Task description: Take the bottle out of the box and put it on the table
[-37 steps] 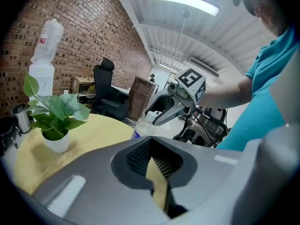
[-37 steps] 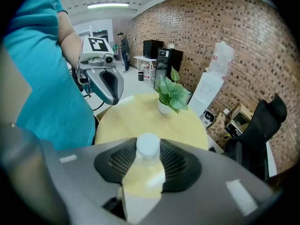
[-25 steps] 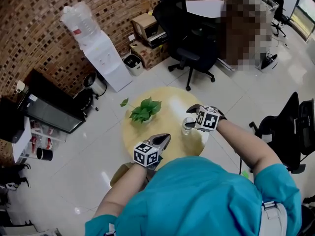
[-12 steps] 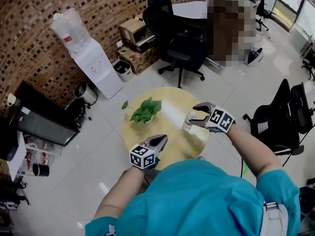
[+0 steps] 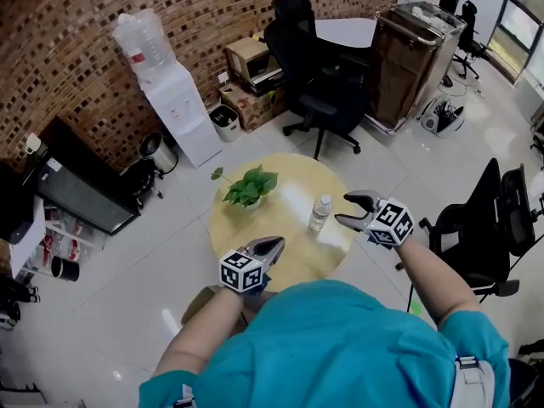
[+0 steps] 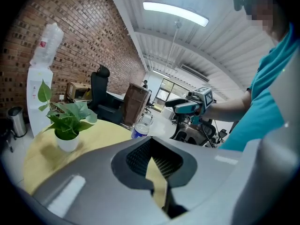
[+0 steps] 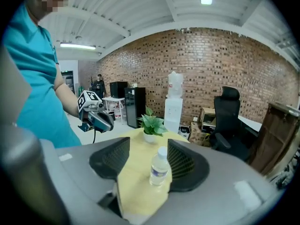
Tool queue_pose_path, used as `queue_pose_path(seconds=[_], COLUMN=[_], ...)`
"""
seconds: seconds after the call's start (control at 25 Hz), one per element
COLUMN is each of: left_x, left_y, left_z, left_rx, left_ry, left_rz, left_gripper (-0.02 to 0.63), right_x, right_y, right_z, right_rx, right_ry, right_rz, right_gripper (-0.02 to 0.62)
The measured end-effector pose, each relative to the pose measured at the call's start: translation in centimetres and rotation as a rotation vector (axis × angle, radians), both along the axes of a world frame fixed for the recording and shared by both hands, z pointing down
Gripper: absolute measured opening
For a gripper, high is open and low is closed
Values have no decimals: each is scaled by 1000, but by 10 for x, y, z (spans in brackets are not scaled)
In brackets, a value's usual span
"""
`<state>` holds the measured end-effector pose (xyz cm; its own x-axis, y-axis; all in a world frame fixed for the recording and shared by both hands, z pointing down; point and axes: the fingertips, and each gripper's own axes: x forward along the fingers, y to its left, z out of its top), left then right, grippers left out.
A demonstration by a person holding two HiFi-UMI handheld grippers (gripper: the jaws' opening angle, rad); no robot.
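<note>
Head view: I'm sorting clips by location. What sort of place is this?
Likely an office lounge corner: a water cooler stands by the brick wall, a swivel office chair sits behind, and a round table holds a potted plant and bottle.

The camera on my head is looking steeply down from high above the round table (image 5: 302, 257). The camera on my left claw (image 5: 274, 246) is sitting low at the table's near edge and is facing across it, towards my right claw (image 5: 344, 208). The camera on my right claw is facing back across the table, near the bottle (image 7: 159, 168). All three views are sharing the bottle, the plant (image 7: 151, 122) and the table top.
</note>
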<state>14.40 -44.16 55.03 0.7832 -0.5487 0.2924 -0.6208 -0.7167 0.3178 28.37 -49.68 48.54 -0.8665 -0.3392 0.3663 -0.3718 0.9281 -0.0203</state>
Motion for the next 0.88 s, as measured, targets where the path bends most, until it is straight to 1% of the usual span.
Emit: queue_pose_path(seconds=[0.12, 0.24, 0.36, 0.44, 0.48, 0.56, 0.68, 0.8, 0.88], left_x=[24, 51, 67, 76, 81, 89, 76, 53, 45], left_y=[17, 40, 71, 89, 99, 119, 149, 177, 200], left_z=[-12, -37, -81, -103, -111, -126, -155, -179, -186], left_rx=[15, 11, -7, -21, -23, -16, -9, -15, -11], left_ry=[-20, -2, 41, 64, 65, 40, -3, -10, -10], left_rz=[-74, -168, -247, -291, -307, -326, -366, -428, -456], left_gripper=[-2, -2, -2, -2, -2, -2, -2, -2, -2], right_x=[34, 60, 64, 65, 67, 69, 58, 41, 34], right_y=[10, 25, 50, 63, 69, 80, 98, 115, 134], right_z=[-4, -26, -71, -89, -94, -102, -130, -159, -168], right_rx=[-16, -40, -66, -81, -92, -116, -144, -169, -179], right_ry=[-46, -71, -77, -66, -66, -81, -116, -145, -156], right_rz=[-32, -87, -163, -213, -235, -274, -324, -363, -383], right_gripper=[249, 250, 250, 250, 250, 250, 249, 249, 249])
